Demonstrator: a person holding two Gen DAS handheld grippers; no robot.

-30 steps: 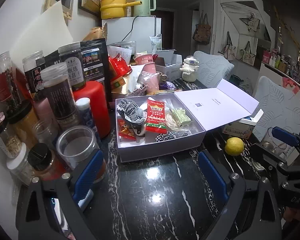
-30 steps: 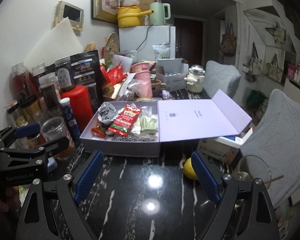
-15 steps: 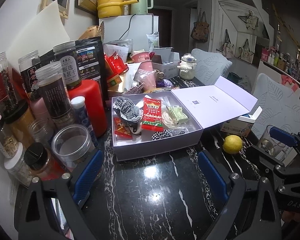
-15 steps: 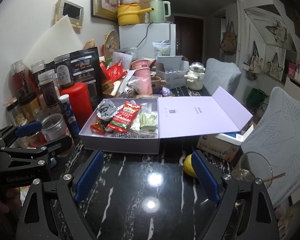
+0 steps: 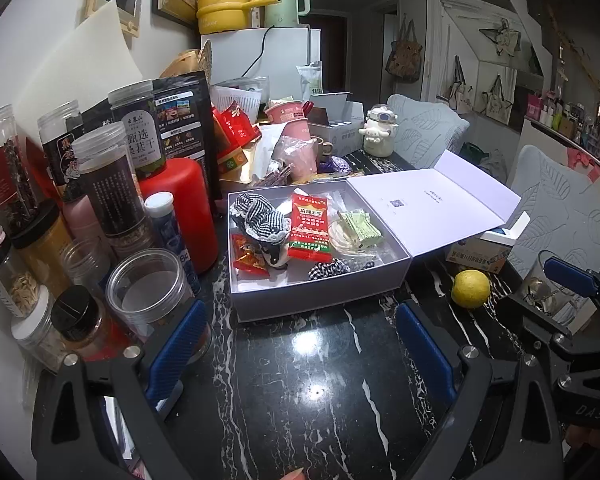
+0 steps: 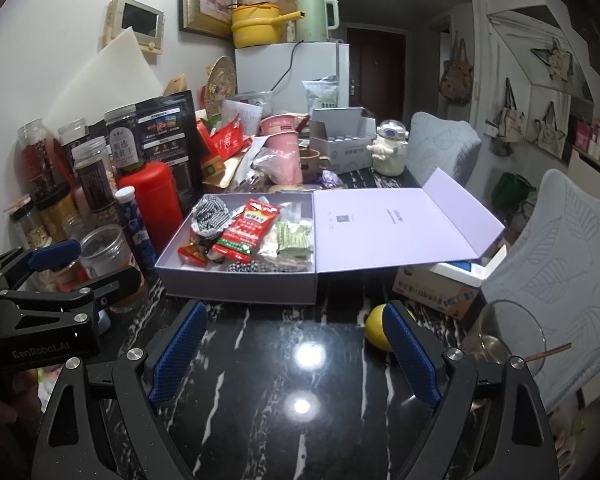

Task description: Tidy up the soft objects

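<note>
Both jaws released over the bench, box ahead.

Since a second ago I have drawn back a little: the box (image 5: 320,296) sits slightly farther from my left jaws (image 5: 300,344) and its contents have not moved. My left jaws hover low over the black marble bench (image 5: 300,392), spread wide and holding nothing; my right jaws (image 6: 296,354) hang likewise just to the right, also wide and empty, with a lemon (image 6: 376,326) just behind the right finger. Straight ahead, clear of both jaws, the open box holds the checked cloth (image 5: 260,216) at its left, a red packet (image 5: 310,228) in the middle, a green sachet (image 5: 362,226) to the right and a checked scrunchie (image 5: 330,269) by the near wall. Jars (image 5: 148,292) crowd the bench's left side.
</note>
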